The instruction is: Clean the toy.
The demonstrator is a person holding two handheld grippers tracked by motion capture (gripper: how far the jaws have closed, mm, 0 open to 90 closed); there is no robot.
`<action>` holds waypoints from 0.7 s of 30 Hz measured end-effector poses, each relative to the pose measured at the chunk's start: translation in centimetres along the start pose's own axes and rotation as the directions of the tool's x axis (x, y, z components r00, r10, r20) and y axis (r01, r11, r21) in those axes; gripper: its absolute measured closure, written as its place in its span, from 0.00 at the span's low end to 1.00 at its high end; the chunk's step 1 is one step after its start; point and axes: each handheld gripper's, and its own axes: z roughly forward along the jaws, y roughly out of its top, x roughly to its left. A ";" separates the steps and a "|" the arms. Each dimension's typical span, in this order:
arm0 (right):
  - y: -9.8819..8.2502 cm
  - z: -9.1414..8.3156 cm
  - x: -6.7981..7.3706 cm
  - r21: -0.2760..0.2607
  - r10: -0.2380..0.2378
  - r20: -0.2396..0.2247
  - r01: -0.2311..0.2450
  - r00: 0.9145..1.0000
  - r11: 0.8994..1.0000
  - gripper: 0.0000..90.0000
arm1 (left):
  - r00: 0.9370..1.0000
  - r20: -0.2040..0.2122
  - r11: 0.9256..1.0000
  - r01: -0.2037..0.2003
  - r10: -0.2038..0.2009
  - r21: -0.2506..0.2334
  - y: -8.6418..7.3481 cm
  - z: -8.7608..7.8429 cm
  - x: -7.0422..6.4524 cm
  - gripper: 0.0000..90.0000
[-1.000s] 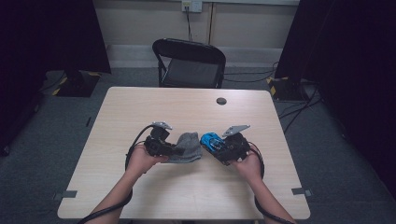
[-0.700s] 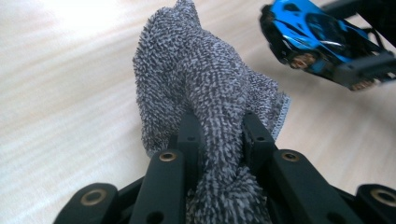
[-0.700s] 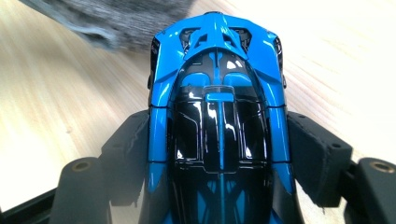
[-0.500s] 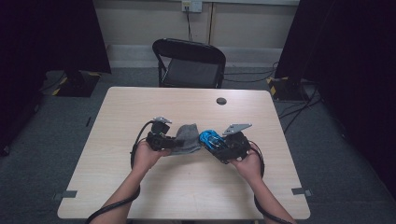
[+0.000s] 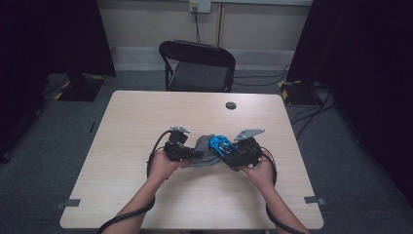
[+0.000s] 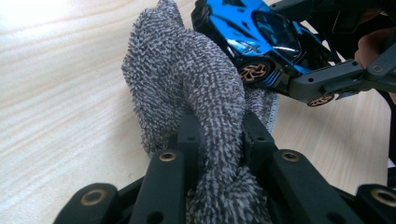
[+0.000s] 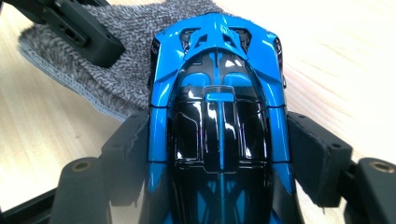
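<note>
Work in hand: wiping a toy car with a cloth, judging by how the two meet above the bench (image 5: 146, 204).
Left tongs (image 6: 219, 135): closed tight on a bunched fold of the grey terry cloth (image 6: 196, 79); the pile bulges out on both sides of the jaws.
Right tongs (image 7: 219, 154): partly open, the jaws pressed against the two flanks of the blue toy car (image 7: 219, 107), nose pointing away from the hand.
Where the car is: just beside the cloth near the bench's middle, in the high view (image 5: 221, 145); from the left gripper view its wheeled side touches the cloth.
Where the cloth is: between the two hands (image 5: 202, 148), one part gripped, the rest draped under and beside the car.
Car handling: probably light and rigid, with a glossy, slippery shell; small wheels and trim look fragile. Gripping across the flat flanks, as now, seems the safest hold.
Cloth handling: soft, limp, grippy; any bunched fold will do.
Risk: hard rubbing could twist the car out of the jaws.
</note>
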 end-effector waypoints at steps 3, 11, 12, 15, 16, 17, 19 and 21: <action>0.1 0.1 0.1 0.000 0.003 0.001 -0.003 1.000 1.000 0.32 | 1.000 0.008 1.000 0.007 -0.007 0.005 -0.2 0.2 0.2 0.82; 0.6 0.5 0.2 -0.008 0.020 -0.013 -0.020 1.000 1.000 0.32 | 0.998 0.058 1.000 0.007 -0.009 0.021 -0.6 1.0 -0.2 0.82; 0.6 0.6 0.2 -0.012 0.021 -0.014 -0.022 1.000 1.000 0.32 | 0.998 0.066 1.000 0.003 -0.005 0.025 -0.6 1.2 -0.4 0.82; 1.4 0.8 0.4 0.000 0.010 -0.006 -0.010 1.000 1.000 0.32 | 0.996 0.088 0.999 -0.016 0.014 0.027 -0.7 1.8 -1.1 0.82; 1.7 0.9 0.5 0.005 0.006 -0.009 -0.006 1.000 1.000 0.32 | 0.995 0.094 1.000 -0.019 0.017 0.024 -0.7 1.9 -1.3 0.82; 1.9 0.9 0.5 0.003 0.007 -0.005 -0.006 1.000 1.000 0.32 | 0.994 0.103 0.999 -0.023 0.020 0.025 -0.7 2.0 -1.5 0.82; 2.5 1.1 0.4 0.001 0.014 -0.009 -0.014 1.000 1.000 0.32 | 0.993 0.114 0.999 -0.029 0.026 0.029 -0.7 2.1 -1.9 0.82; 2.9 1.3 0.4 -0.003 0.020 -0.010 -0.020 1.000 1.000 0.32 | 0.992 0.121 0.999 -0.033 0.029 0.031 -0.7 2.2 -2.1 0.82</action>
